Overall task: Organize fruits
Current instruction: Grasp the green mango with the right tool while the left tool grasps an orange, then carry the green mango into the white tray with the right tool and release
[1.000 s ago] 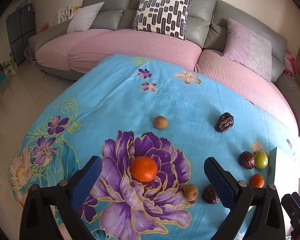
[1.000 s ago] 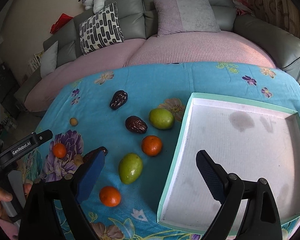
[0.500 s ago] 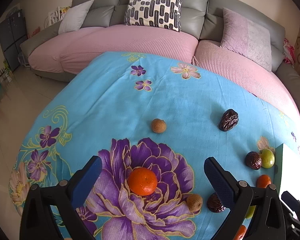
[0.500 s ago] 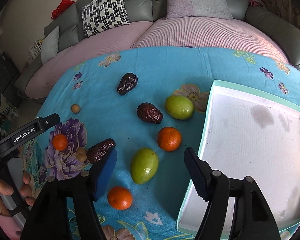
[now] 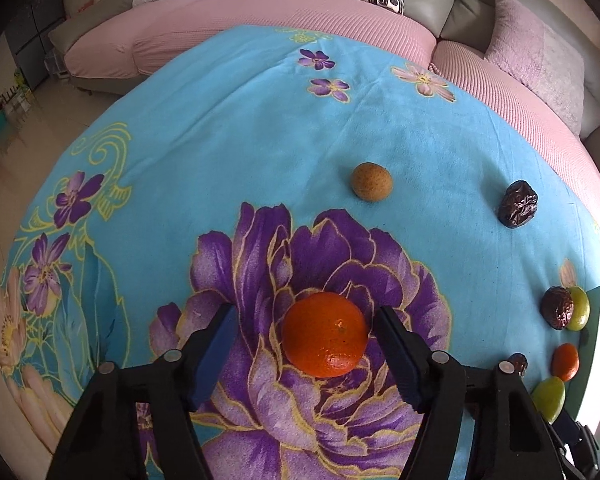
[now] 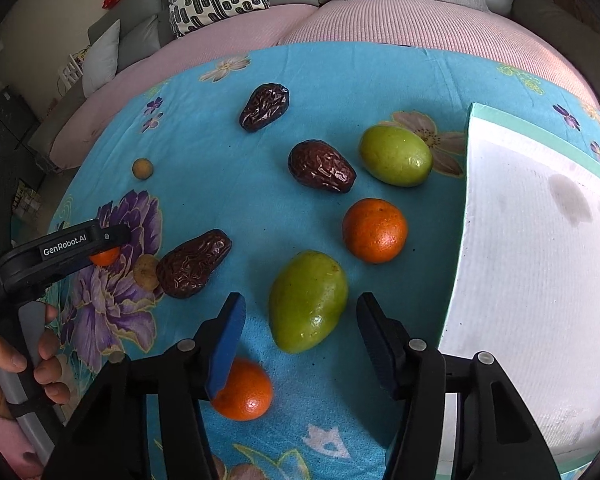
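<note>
A mandarin (image 5: 324,334) lies on the purple flower of the blue cloth, between the fingers of my left gripper (image 5: 304,314). That gripper is open, its right finger close to the fruit and its left finger apart from it. In the right wrist view a long green fruit (image 6: 308,306) sits between the fingers of my open right gripper (image 6: 300,300), neither pad touching it. A second mandarin (image 6: 242,394) is partly hidden under its left finger. The left gripper (image 6: 64,244) shows at the far left, covering most of its mandarin (image 6: 105,257).
A white tray with a teal rim (image 6: 540,136) lies at the right. Loose on the cloth are another mandarin (image 6: 374,230), a round green fruit (image 6: 396,156), three dates (image 6: 322,166) and two small brown fruits (image 6: 143,169). A hand (image 6: 4,364) holds the left gripper. A sofa stands behind.
Both grippers have moved forward and lower. The left now straddles the mandarin and the right straddles the long green fruit. Both jaw gaps have narrowed.
</note>
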A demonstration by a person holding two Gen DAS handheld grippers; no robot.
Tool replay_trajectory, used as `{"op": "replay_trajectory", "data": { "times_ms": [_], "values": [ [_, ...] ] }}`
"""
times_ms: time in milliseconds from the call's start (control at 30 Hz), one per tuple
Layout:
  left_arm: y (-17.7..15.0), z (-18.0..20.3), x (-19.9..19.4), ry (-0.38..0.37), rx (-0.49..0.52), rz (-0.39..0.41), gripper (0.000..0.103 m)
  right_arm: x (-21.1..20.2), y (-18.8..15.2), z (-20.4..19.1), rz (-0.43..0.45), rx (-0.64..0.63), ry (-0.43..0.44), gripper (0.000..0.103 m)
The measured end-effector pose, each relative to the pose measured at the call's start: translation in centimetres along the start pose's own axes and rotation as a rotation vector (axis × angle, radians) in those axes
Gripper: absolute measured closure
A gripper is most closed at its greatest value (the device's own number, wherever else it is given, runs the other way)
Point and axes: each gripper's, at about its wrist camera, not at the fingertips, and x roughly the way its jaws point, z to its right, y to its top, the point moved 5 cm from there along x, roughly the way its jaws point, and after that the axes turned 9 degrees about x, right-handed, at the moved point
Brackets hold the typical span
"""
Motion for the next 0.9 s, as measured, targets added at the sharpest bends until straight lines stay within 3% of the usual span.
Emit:
{"op": "replay_trajectory", "data": {
  "times_ms": [267,600,900],
  "values": [
    [0.0,-0.3,-0.4,-0.008,-0.005,0.015,0.062,0.0,0.1,0.0,0.018,0.000,0.006,0.061],
    [-0.1,0.3,-3.2,-0.059,-0.003,0.084,0.063,-2.4,0.7,0.9,0.078,0.042,0.056,0.061],
    [0.2,3.5,-7.2,-0.085,0.098,0.185,0.063,-6.3,2.1,3.0,0.172,0.089,0.059,0.061]
  ]
}}
